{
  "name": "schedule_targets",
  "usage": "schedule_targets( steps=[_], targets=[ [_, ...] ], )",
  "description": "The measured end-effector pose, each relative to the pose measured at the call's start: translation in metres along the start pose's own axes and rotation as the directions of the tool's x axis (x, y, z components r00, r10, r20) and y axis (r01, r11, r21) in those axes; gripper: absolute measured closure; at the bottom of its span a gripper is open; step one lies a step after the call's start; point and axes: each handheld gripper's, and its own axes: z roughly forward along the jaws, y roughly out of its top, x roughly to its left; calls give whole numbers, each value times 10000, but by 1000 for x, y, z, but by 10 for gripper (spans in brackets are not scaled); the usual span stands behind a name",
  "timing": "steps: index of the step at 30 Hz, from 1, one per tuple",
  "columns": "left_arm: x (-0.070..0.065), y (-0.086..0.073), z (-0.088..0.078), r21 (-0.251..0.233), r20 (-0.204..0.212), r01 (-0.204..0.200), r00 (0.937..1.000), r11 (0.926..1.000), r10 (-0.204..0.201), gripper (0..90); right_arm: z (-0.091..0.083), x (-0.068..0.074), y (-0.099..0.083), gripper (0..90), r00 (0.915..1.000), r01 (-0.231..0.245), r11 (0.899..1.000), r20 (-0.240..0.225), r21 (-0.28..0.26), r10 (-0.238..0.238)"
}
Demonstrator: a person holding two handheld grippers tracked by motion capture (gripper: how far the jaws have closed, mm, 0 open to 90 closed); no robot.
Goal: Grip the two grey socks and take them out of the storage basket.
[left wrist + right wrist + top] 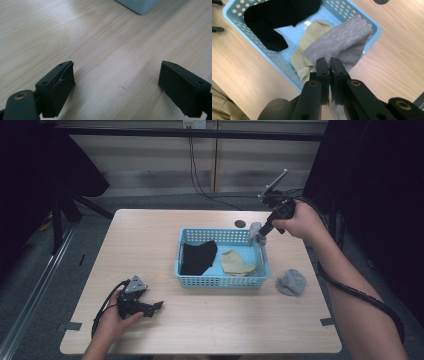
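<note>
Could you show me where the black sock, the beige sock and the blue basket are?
black sock [198, 257]: high view, middle of the fabric.
beige sock [237, 264]: high view, middle of the sock.
blue basket [220, 281]: high view, near wall.

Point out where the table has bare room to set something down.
Bare wood lies left of the blue basket, from the far edge to the left claw, and along the near edge right of that claw. It is crowded at the basket's right: the right claw hangs a grey sock there, beside another grey sock.
</note>
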Motion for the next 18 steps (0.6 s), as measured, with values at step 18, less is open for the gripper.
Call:
schedule_targets(
  steps=[18],
  targets=[
    [0,0,0,-11,-9,24,10000,10000,-24,129,-14,-38,-34,865,9950,-979,9947,184,-306,985]
  ],
)
